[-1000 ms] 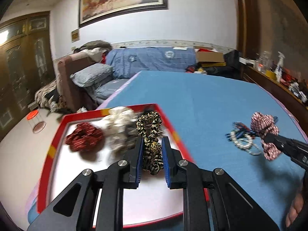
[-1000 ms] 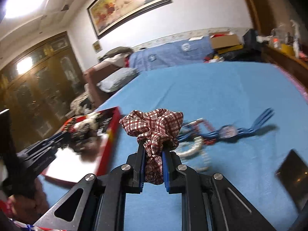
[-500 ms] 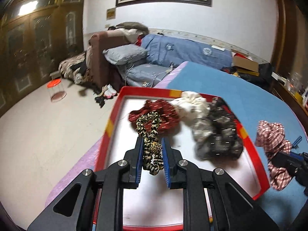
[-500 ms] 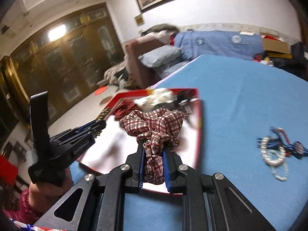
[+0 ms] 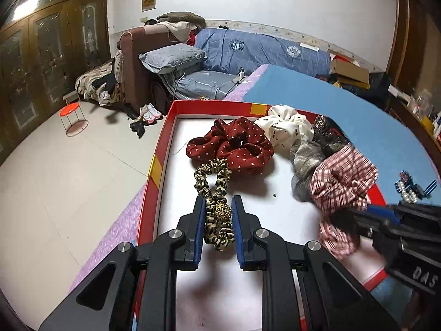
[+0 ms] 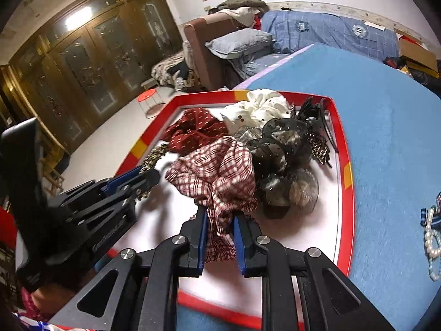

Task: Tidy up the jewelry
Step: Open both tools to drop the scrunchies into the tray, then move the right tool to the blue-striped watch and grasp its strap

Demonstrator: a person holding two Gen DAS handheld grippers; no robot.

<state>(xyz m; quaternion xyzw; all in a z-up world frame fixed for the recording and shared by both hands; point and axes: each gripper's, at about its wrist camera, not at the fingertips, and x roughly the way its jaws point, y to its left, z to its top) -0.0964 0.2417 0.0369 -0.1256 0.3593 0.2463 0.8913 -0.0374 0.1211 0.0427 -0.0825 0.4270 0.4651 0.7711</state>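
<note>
My left gripper (image 5: 219,207) is shut on a leopard-print scrunchie (image 5: 213,182) and holds it over the white floor of the red-rimmed tray (image 5: 165,132). My right gripper (image 6: 220,218) is shut on a red-and-white plaid scrunchie (image 6: 217,171) over the same tray (image 6: 344,149), right of the left gripper (image 6: 143,175). The plaid scrunchie (image 5: 341,179) and right gripper (image 5: 374,215) also show in the left wrist view. In the tray lie a red dotted scrunchie (image 5: 234,144), a white one (image 5: 286,127) and dark grey ones (image 6: 278,149).
The tray sits on a blue-covered bed (image 6: 391,127). A pearl bracelet and blue ribbon pieces (image 6: 431,231) lie on the cover right of the tray. A black hair clip (image 6: 317,140) lies at the tray's far right. The floor (image 5: 69,165) drops off left of the tray.
Both grippers moved left over the tray, each still holding its scrunchie. The plaid scrunchie went from beside the pearls to above the tray, close to the grey scrunchies.
</note>
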